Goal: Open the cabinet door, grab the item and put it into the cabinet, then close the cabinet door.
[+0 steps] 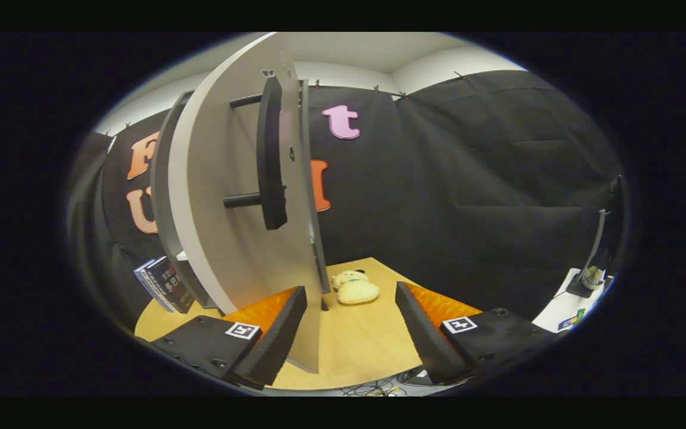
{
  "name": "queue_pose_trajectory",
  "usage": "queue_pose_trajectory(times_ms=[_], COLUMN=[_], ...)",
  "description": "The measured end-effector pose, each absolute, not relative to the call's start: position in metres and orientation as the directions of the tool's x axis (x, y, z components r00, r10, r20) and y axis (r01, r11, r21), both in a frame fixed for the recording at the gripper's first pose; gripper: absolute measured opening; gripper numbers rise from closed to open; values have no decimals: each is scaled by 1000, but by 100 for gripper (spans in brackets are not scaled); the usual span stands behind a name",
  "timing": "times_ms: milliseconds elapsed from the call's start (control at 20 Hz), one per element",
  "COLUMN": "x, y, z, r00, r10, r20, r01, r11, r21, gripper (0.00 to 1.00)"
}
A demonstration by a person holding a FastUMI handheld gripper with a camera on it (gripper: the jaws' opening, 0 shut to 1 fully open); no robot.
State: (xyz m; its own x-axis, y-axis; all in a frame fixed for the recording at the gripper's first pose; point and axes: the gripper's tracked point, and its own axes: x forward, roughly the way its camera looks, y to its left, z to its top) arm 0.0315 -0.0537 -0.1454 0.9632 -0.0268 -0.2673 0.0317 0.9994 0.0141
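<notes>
— Two fingers on the claw [349,333]: are they together?
— No, they are wide apart and hold nothing. The open cabinet door [242,196] swings out between them, with its edge right by the left finger [277,333].
— What is on the door?
— A black handle [271,152], standing up and down.
— Where is the toy?
— The soft yellow toy [355,288] lies on the wooden table [355,345], near the back edge, just past the fingers and beside the door.
— Anything else?
— Books [164,285] lean by the cabinet [167,196].
</notes>
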Motion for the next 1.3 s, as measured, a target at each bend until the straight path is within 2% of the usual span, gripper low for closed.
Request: queue_pose_trajectory(times_ms=[250,650,1300], x=[54,121,185], y=[25,136,204], z=[-163,-183,-198], r00=[949,901,911], r10=[121,279,263], r20=[-292,-333,-317], r01=[-104,-269,-284], r11=[992,960,959], r21=[75,75,-23], gripper=[97,98,96])
